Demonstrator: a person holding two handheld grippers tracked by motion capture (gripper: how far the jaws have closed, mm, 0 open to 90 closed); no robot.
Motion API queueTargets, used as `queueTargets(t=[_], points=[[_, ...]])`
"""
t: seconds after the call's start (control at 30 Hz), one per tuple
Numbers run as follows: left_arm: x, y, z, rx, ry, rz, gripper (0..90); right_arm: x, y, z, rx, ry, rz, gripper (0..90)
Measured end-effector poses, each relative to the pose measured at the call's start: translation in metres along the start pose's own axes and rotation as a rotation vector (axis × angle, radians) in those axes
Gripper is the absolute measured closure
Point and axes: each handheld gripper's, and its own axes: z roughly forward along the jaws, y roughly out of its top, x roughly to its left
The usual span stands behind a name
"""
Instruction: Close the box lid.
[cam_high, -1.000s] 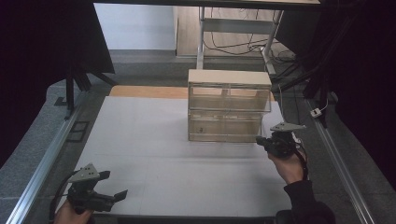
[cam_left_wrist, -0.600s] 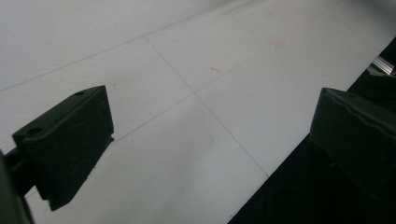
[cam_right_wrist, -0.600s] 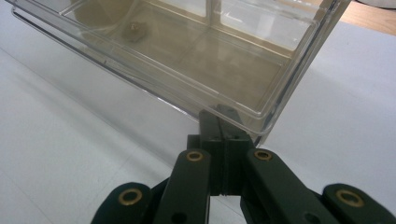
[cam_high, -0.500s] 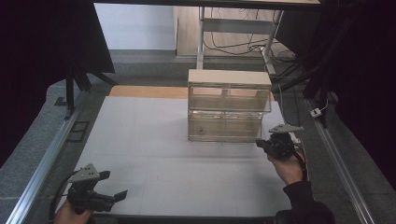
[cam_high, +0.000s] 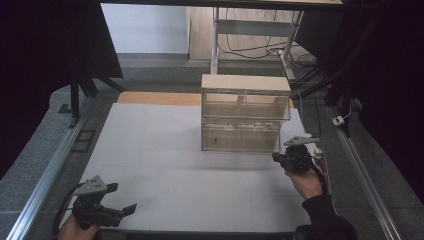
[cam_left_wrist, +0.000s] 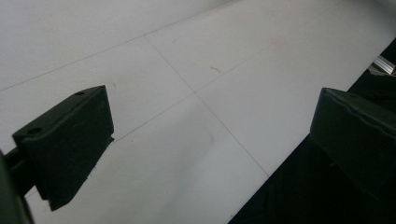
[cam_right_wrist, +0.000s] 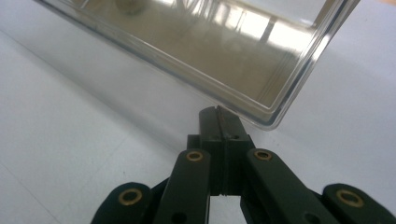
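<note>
Right now the right gripper (cam_high: 280, 157) sits near the right edge of the tabletop (cam_high: 150, 150), with its fingers (cam_right_wrist: 219, 126) pressed flat together and nothing between them. Their tips are just beside the bottom right front corner of the clear drawer box (cam_high: 245, 112), which stands toward the far edge of the tabletop, a bit right of the middle. From the right gripper view I cannot tell if the tips touch the clear wall or stop just short. The left gripper (cam_high: 125, 210) waits at the near left corner of the tabletop, well apart from the box, with its fingers (cam_left_wrist: 65, 140) spread wide and holding nothing. What could go wrong? I think the closed tips could slide off the smooth plastic, because it looks slippery. A hard push low down could also shove the whole box along the tabletop, since the other gripper is not holding it steady. Counting up: one drawer box with two rows of drawers, two grippers, and one small round thing (cam_high: 216, 140) inside the bottom row, too small to name.
</note>
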Motion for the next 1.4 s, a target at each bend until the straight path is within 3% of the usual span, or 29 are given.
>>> queueTargets(t=[0.3,0.43,0.8,1.03,1.4], points=[[0.000,0.000,0.000,0.002,0.002,0.000,0.0,0.001,-0.001,0.002,0.002,-0.004,0.001,89.7],[0.000,0.000,0.000,0.001,0.002,-0.003,0.0,0.002,0.001,-0.003,-0.024,0.005,0.012,88.1],[0.002,-0.001,-0.001,0.009,0.009,-0.026,0.0,0.011,0.005,-0.016,-0.059,0.053,0.060,61.3],[0.001,-0.001,-0.001,0.012,0.008,-0.020,0.0,0.023,0.004,-0.027,-0.068,0.066,0.057,40.2],[0.001,0.000,-0.001,0.015,0.014,-0.018,0.0,0.046,-0.007,-0.052,-0.121,0.092,0.055,16.1]])
